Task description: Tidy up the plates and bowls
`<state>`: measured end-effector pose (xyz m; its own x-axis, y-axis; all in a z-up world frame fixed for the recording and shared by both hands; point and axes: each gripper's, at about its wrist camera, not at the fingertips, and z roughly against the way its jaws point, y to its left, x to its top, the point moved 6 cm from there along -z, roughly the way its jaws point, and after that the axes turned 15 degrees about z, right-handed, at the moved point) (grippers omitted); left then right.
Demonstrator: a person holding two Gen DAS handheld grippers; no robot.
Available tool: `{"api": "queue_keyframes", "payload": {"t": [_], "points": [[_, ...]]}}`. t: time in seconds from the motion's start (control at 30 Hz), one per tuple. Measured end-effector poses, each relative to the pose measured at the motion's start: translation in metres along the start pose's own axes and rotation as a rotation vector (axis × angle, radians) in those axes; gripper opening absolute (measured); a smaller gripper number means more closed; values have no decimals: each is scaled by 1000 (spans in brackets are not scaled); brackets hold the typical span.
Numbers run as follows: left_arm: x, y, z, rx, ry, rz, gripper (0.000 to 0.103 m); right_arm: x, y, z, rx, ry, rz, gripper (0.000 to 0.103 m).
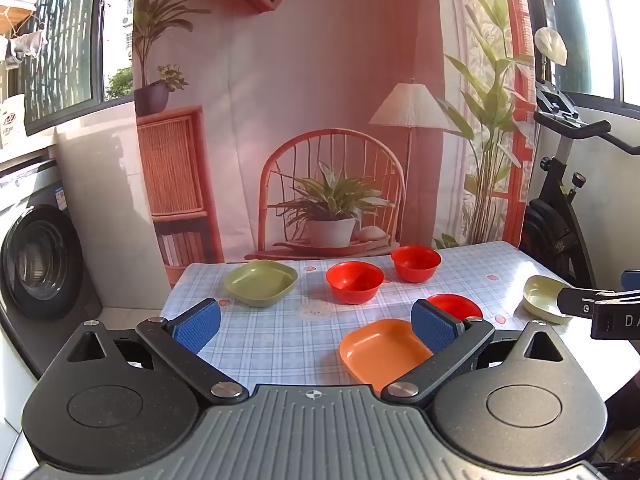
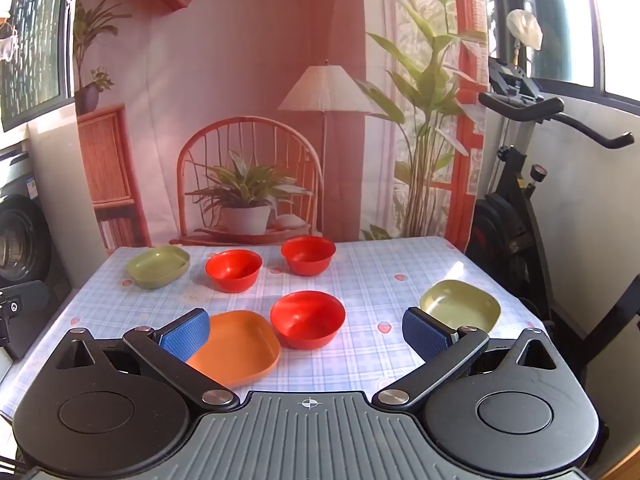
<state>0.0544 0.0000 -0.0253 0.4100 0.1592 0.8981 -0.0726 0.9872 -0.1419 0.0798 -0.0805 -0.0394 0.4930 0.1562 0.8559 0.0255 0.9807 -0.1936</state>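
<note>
On the checked tablecloth stand three red bowls: two at the back [image 2: 233, 270] [image 2: 308, 255] and one nearer [image 2: 307, 319]. An orange plate [image 2: 236, 346] lies front left, a green plate [image 2: 158, 266] back left, a pale yellow-green plate [image 2: 460, 304] at the right. My left gripper [image 1: 316, 326] is open and empty above the near table, its right pad in front of the orange plate [image 1: 380, 350] and the near red bowl [image 1: 456, 305]. My right gripper [image 2: 306, 334] is open and empty, just short of the near red bowl.
The table [image 2: 380, 276] stands against a printed backdrop. A washing machine [image 1: 36, 256] is at the left and an exercise bike [image 2: 516, 200] at the right. The right gripper's side [image 1: 600, 312] shows at the right edge of the left wrist view, over the pale plate [image 1: 542, 296].
</note>
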Motion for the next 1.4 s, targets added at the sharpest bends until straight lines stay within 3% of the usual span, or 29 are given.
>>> {"api": "queue_keyframes", "payload": {"t": [1.4], "points": [[3, 1, 2, -7, 5, 19, 102, 1, 0, 1, -5, -5, 6, 103]]}}
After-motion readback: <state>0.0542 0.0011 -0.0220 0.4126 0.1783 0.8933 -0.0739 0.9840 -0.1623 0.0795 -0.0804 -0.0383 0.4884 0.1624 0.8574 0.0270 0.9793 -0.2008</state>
